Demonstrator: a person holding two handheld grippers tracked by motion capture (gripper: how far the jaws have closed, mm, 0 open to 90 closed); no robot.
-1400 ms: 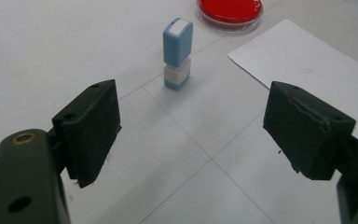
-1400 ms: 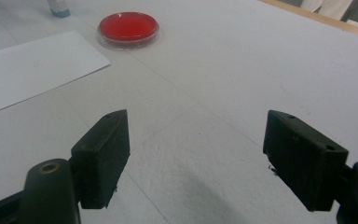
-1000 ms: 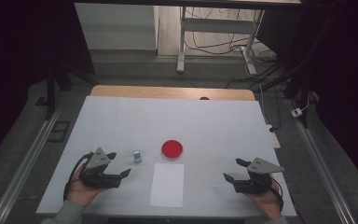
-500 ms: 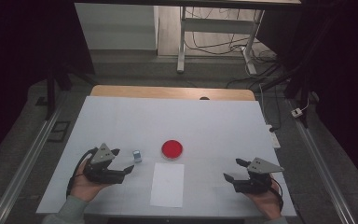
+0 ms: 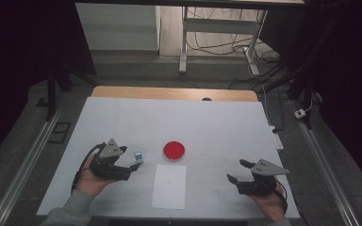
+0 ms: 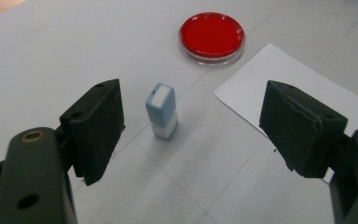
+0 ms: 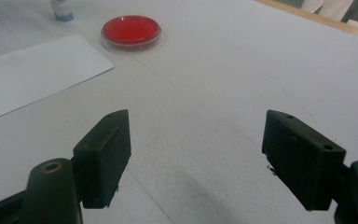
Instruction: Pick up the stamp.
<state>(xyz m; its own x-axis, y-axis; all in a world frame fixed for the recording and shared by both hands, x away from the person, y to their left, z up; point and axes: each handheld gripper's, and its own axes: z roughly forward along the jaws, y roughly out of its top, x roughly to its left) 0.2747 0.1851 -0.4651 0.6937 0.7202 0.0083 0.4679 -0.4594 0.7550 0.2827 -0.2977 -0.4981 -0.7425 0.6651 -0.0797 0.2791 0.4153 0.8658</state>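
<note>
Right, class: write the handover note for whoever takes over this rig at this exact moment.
Left gripper: open, jaws either side of the small blue-and-white block, not touching it.
Right gripper: open, holds nothing, low over bare table at the near right.
Things: the block stands upright, just left of the red dish; the white paper sheet lies flat in front of the dish.
Done: approach to the block.
Left: probably close on the block and lift it; nothing has been gripped yet.

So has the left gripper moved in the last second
Yes. The left gripper has slid toward the red dish, closing on the small blue block, which now stands between its open jaws.
</note>
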